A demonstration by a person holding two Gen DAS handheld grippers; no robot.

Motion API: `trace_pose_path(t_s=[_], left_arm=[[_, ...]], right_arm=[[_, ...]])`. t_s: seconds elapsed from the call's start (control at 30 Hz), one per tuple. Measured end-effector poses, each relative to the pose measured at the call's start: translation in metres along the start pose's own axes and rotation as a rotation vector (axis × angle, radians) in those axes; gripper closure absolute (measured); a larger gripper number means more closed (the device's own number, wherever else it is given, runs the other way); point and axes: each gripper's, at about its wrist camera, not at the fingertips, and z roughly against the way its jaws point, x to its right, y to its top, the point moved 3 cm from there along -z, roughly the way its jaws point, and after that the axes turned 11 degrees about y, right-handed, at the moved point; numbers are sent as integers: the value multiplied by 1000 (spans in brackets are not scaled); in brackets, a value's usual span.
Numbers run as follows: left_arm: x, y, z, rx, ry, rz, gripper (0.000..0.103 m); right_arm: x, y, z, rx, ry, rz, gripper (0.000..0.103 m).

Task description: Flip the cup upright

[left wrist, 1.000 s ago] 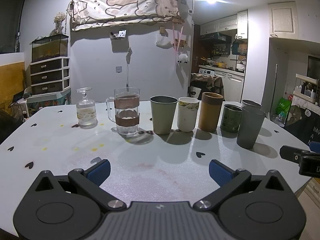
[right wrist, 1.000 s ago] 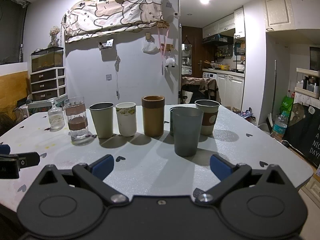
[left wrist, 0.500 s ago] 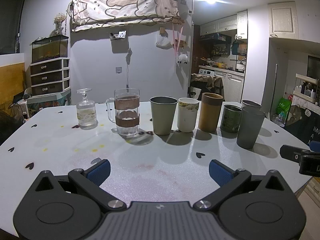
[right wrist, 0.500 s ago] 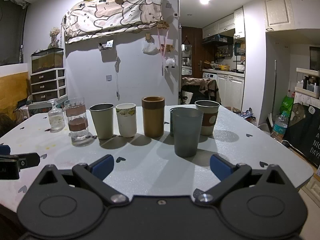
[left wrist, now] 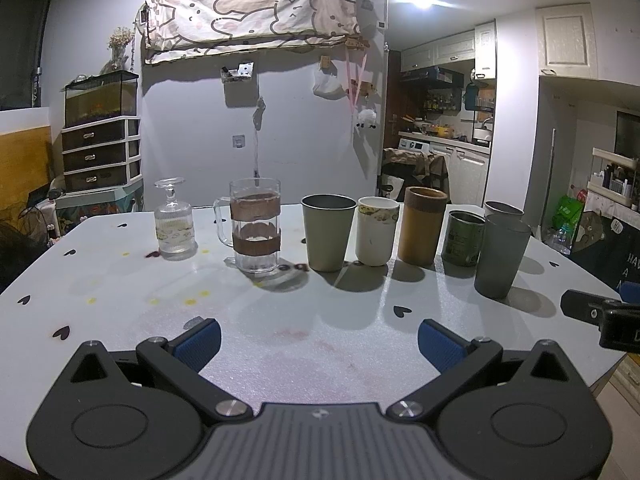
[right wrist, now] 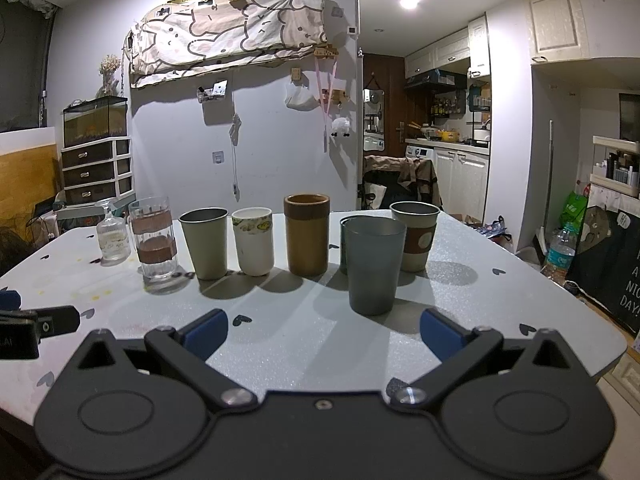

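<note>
Several cups stand in a row on the white table. A clear stemmed glass stands upside down at the left end, foot up; it also shows in the right wrist view. The others stand upright: glass mug, grey-green cup, white cup, brown cup, green can, dark grey cup. My left gripper is open and empty near the front edge. My right gripper is open and empty, in front of the dark grey cup.
A sleeved paper cup stands behind the dark grey cup. The right gripper's finger shows at the left view's right edge. The table's right edge drops to the floor, where a bottle stands.
</note>
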Motion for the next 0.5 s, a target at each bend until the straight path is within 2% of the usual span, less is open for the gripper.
trace_pose_path(t_s=[0.5], left_arm=[[-3, 3, 1, 4, 2, -1, 0]], right_arm=[[-3, 2, 1, 4, 1, 2, 0]])
